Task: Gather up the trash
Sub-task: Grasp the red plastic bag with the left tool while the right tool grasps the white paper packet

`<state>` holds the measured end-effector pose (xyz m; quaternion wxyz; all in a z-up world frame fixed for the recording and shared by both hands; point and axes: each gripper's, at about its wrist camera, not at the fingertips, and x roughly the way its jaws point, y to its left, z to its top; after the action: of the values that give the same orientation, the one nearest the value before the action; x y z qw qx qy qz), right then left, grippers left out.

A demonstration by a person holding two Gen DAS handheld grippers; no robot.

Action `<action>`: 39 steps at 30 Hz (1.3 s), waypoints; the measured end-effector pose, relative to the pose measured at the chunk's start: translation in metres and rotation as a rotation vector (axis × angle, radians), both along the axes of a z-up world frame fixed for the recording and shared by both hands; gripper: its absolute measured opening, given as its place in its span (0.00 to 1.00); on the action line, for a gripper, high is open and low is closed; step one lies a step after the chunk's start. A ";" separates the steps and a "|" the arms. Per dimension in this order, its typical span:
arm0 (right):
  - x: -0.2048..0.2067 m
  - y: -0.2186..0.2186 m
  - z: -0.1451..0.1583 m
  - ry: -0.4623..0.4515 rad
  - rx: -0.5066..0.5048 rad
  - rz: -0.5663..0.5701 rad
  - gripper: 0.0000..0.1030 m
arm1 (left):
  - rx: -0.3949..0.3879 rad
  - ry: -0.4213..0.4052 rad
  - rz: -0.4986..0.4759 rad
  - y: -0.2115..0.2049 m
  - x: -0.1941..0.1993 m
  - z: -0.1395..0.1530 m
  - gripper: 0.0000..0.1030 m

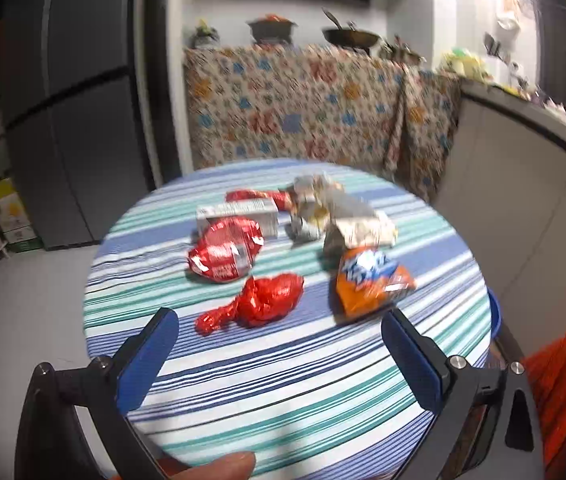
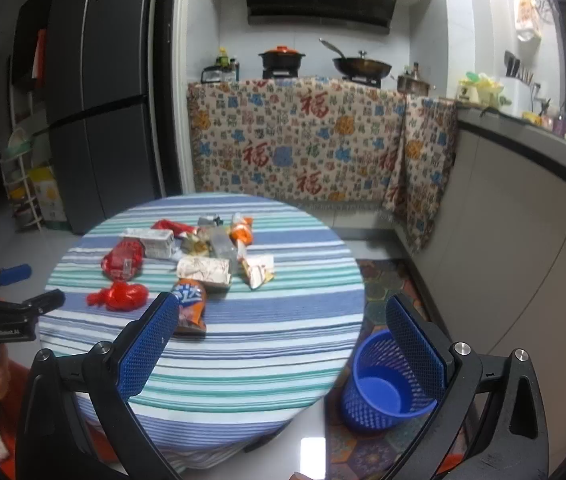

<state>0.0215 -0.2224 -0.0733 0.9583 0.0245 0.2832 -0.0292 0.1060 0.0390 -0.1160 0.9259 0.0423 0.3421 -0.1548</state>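
Trash lies on a round table with a striped cloth (image 1: 283,380) (image 2: 263,340): a crumpled red foil wrapper (image 1: 257,302) (image 2: 121,295), a red snack bag (image 1: 225,252) (image 2: 122,263), an orange Fanta wrapper (image 1: 371,280) (image 2: 191,304), a white carton (image 1: 239,216) (image 2: 153,242) and crumpled paper packs (image 1: 347,224) (image 2: 205,272). My left gripper (image 1: 281,328) hovers open just short of the red foil wrapper, nothing between its fingers. My right gripper (image 2: 283,316) is open and held back from the table. A blue mesh bin (image 2: 383,384) stands on the floor right of the table.
A dark fridge (image 2: 103,120) stands at the left, with a wire rack (image 2: 23,192) beside it. A counter draped in patterned cloth (image 2: 295,144) runs behind the table, and a grey cabinet run (image 2: 523,220) lines the right. A patterned mat (image 2: 379,280) lies under the bin.
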 end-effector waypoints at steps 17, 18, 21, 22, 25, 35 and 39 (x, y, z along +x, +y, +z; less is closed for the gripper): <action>0.106 -0.034 -0.118 0.202 0.017 0.098 0.94 | 0.108 0.186 -0.195 -0.003 0.106 -0.082 1.00; 0.115 -0.038 -0.125 0.215 0.028 0.108 0.86 | 0.116 0.179 -0.206 -0.008 0.106 -0.085 1.00; 0.149 -0.045 -0.148 0.274 0.080 0.166 0.77 | 0.133 0.164 -0.230 -0.015 0.108 -0.086 1.00; 0.158 -0.046 -0.154 0.286 0.092 0.196 0.76 | 0.140 0.152 -0.233 -0.017 0.108 -0.086 1.00; 0.185 -0.036 -0.171 0.327 0.126 0.290 0.72 | 0.127 0.149 -0.215 -0.017 0.113 -0.086 0.99; 0.249 -0.012 -0.195 0.345 0.062 0.390 0.59 | 0.079 0.244 -0.179 -0.020 0.122 -0.100 0.86; 0.260 -0.022 -0.196 0.344 0.038 0.367 0.28 | 0.089 0.272 -0.239 -0.032 0.112 -0.105 0.86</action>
<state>0.2818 -0.2447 -0.2695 0.8846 -0.0147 0.4423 0.1469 0.2181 0.0070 -0.2212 0.8432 0.1021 0.4632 -0.2528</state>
